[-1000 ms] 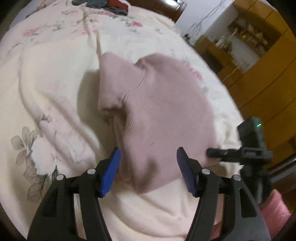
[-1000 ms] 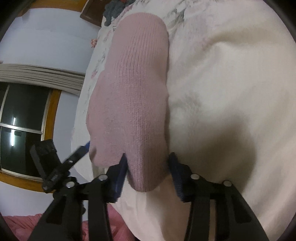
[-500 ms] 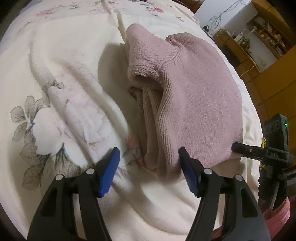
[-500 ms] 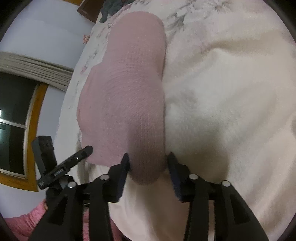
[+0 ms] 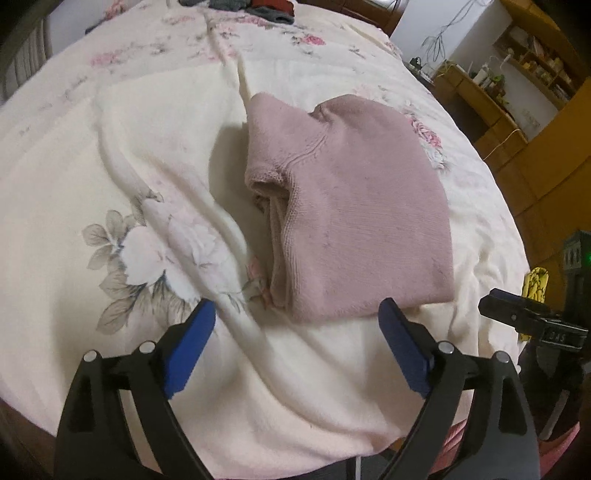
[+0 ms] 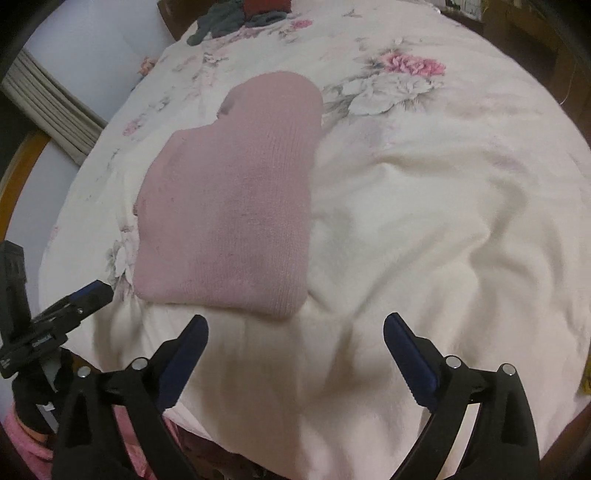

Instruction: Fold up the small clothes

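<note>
Looking along the left tool (image 5: 297,325), we see its blue-padded fingers (image 5: 190,341) spread wide apart and gripping nothing; just ahead of them, between the two pads, lies the folded dusty-pink knitted sweater (image 5: 354,214) on the cream floral bedspread (image 5: 110,155), its near edge just short of the fingertips and not touching them; the stacked layers of the fold show on the side toward the left pad, and a raised crease in the bedspread runs from beyond the sweater back under that pad; far ahead, at the head of the bed, sits a small pile of grey and red clothes (image 5: 255,7); off to the right stand wooden shelves (image 5: 524,62). From the right tool (image 6: 295,328) we see its fingers (image 6: 406,350) likewise held apart and empty; the same pink sweater (image 6: 236,206) rests ahead and to the left of its gap, apart from the pads; the left tool (image 6: 70,306) shows at the left edge, beside the sweater's near corner; the right tool (image 5: 524,317) appears in turn at the right of the left view.
</note>
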The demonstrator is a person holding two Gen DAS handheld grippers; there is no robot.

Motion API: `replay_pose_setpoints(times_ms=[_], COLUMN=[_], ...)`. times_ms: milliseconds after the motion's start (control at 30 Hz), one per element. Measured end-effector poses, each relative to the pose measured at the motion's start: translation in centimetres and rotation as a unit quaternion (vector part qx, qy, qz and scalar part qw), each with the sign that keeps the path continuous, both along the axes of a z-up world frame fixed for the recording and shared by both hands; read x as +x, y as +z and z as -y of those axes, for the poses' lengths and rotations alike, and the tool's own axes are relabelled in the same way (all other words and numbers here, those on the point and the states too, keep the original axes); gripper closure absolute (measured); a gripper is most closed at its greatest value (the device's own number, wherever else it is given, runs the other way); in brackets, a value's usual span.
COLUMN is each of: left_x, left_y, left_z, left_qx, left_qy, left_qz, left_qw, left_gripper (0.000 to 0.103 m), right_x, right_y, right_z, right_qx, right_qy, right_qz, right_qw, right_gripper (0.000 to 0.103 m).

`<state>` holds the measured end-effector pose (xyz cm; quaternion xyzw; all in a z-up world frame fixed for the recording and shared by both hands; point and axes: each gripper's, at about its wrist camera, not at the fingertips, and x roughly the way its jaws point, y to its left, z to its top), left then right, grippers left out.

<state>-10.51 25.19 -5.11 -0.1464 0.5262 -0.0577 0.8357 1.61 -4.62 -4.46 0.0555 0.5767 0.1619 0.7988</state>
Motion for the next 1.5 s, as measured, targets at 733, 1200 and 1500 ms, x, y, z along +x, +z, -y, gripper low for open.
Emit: replay_pose_setpoints(times_ms=[733, 1200, 1500], left_x=[-4.7, -7.2, -8.4], left_y=[4.3, 6.5, 8.0], left_z=[2.0, 2.9, 3.6], left_qx=[0.057, 0.075, 0.094], left_qy=[0.011, 0.024, 0.031], left_qz=[0.0, 0.009, 0.027], left_qw=[0.9983, 0.9968, 0.9948], left_gripper=[0.012, 0.012, 0.012], right_x=[-5.0, -7.5, -8.5], right_y=[4.9, 7.8, 9.5], right_z=[-1.4, -2.0, -1.9], right_qx=[-0.054, -0.103, -0.121], right_qy=[-0.012, -0.026, -0.035], right_qz=[0.039, 0.064, 0.091], right_qw=[0.998, 0.992, 0.988], right_gripper=[0.004, 0.004, 0.004])
